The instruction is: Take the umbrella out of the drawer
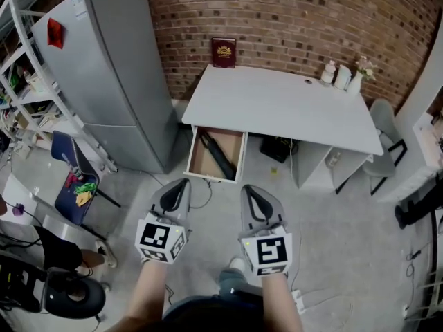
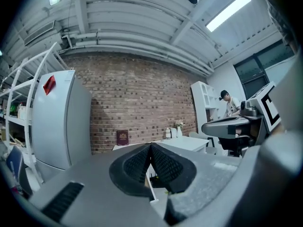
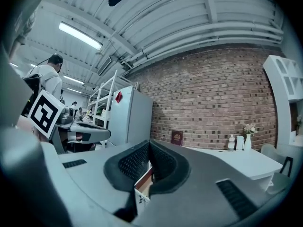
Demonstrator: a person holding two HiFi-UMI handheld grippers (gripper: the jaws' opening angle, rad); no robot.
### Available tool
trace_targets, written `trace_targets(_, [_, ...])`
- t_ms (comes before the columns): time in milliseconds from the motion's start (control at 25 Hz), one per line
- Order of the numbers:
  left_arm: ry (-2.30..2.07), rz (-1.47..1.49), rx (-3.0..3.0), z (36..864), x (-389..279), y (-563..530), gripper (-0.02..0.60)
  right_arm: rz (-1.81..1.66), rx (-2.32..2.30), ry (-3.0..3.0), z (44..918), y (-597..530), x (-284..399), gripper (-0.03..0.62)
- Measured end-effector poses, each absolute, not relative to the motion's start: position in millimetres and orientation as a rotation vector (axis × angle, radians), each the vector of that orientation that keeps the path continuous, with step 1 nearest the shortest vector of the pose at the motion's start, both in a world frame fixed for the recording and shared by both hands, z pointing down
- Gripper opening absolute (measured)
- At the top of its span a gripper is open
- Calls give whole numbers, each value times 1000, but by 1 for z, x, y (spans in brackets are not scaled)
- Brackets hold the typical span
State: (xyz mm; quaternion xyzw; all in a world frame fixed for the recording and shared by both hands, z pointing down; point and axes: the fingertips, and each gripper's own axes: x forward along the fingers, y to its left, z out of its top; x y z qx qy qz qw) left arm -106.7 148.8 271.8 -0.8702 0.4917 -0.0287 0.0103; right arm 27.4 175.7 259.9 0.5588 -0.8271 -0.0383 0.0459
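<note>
A black folded umbrella (image 1: 217,154) lies slantwise in the open wooden drawer (image 1: 197,159) under the white desk (image 1: 277,106). Both grippers hang side by side above the floor, short of the drawer's front. My left gripper (image 1: 181,183) is shut with nothing in it, and so is my right gripper (image 1: 250,189). In the left gripper view the jaws of the left gripper (image 2: 150,146) meet at the tips. In the right gripper view the right gripper (image 3: 149,143) is closed too, with the drawer's (image 3: 144,182) edge showing below it.
A grey fridge (image 1: 118,68) stands left of the desk against the brick wall. A dark red book (image 1: 223,52) and white bottles (image 1: 341,76) sit at the desk's back. A blue chair (image 1: 75,182) is at the left, a grey chair (image 1: 384,140) at the right. Cables lie on the floor.
</note>
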Motion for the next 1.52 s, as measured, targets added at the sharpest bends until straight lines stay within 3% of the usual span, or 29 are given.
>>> trace_targets(840, [1701, -202, -2741, 316, -43, 40, -3, 100, 1647, -2551, 304, 57, 111, -8])
trace_targets(1520, [1780, -252, -2893, 366, -51, -87, -3, 195, 1566, -2466, 345, -60, 101, -8])
